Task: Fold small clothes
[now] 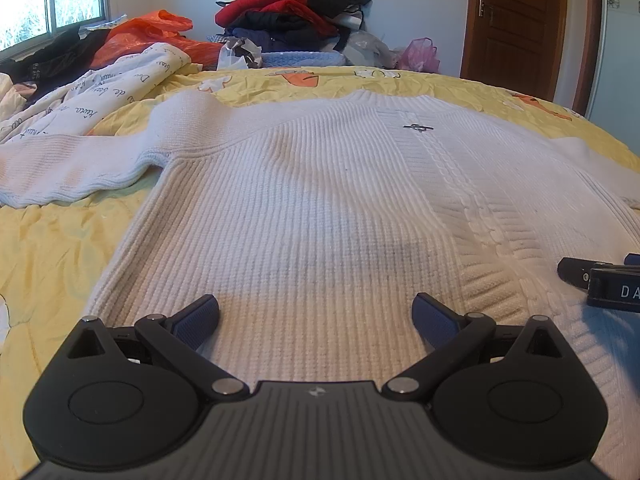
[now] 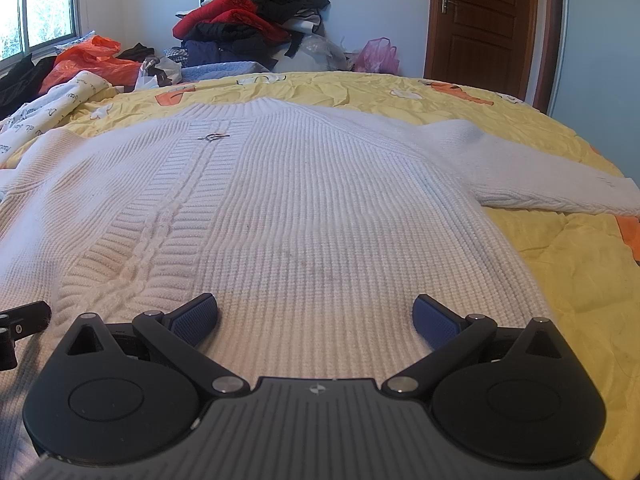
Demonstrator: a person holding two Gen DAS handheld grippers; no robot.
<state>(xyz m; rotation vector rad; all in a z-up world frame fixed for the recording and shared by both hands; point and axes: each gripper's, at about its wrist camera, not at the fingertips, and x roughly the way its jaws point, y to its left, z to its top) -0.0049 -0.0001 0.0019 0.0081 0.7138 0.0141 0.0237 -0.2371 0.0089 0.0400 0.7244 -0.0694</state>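
**On the yellow bed: white sweater spread flat, both claws apart above its hem**

Beyond the left claw (image 1: 316,314), the white knit sweater (image 1: 304,208) lies flat on the yellow bedspread (image 1: 48,248), its hem nearest the claw and its collar farthest away. The hem itself is hidden under the claw's black body. The sweater's left sleeve (image 1: 68,168) runs off the left edge of the left wrist view, so its cuff is cut off. A small dark metal ornament (image 1: 417,127) sits high on the cable-knit strip; its shape is too small to make out. At the right edge of the same view, part of the other claw shows, with the white letters "DA" cut off by the frame.

The left claw's blue-padded fingers (image 1: 198,320) stand wide apart, holding nothing, with sweater fabric between and below them.

The right claw (image 2: 316,314) is likewise spread wide and holds nothing, over the sweater's lower right half. Ahead and to its right, the right sleeve (image 2: 540,184) lies across the bedspread, its cuff reaching the frame's edge. Far beyond both claws are a cream cloth with cursive writing (image 1: 100,88) too distorted to read, an orange plastic bag (image 1: 148,32) and a heap of clothes (image 1: 288,8).
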